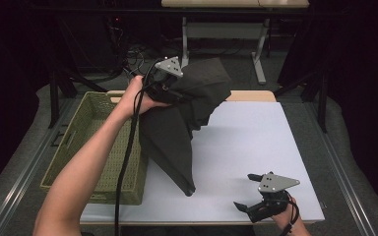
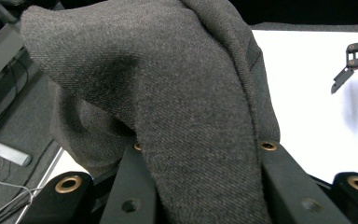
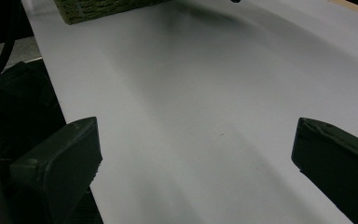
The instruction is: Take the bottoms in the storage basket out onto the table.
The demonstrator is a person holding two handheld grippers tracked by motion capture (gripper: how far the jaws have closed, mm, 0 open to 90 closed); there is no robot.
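Your left gripper [image 1: 177,93] is clenched on a dark grey cloth [image 1: 177,132], held up in the air over the far left part of the white table [image 1: 256,147]. In the left gripper view the two black jaws close tight on a thick fold of the cloth [image 2: 177,93], which rises between them and drapes off to both sides. From the high view the fabric bunches around the gripper at the top and hangs down in a long tapering panel — its lowest point sits at, or just above, the tabletop near the front corner of the green woven basket [image 1: 93,147]; whether it touches I cannot tell. The basket stands on the left edge of the table, just beside the hanging cloth, and your left forearm reaches across above it.

Your right gripper [image 1: 252,191] rests low near the front right of the table, well apart from the cloth. Its jaws are released and spread wide — in the right gripper view both black fingers [image 3: 60,158] stand far apart with bare white surface between them, and a corner of the basket [image 3: 102,9] shows at the top
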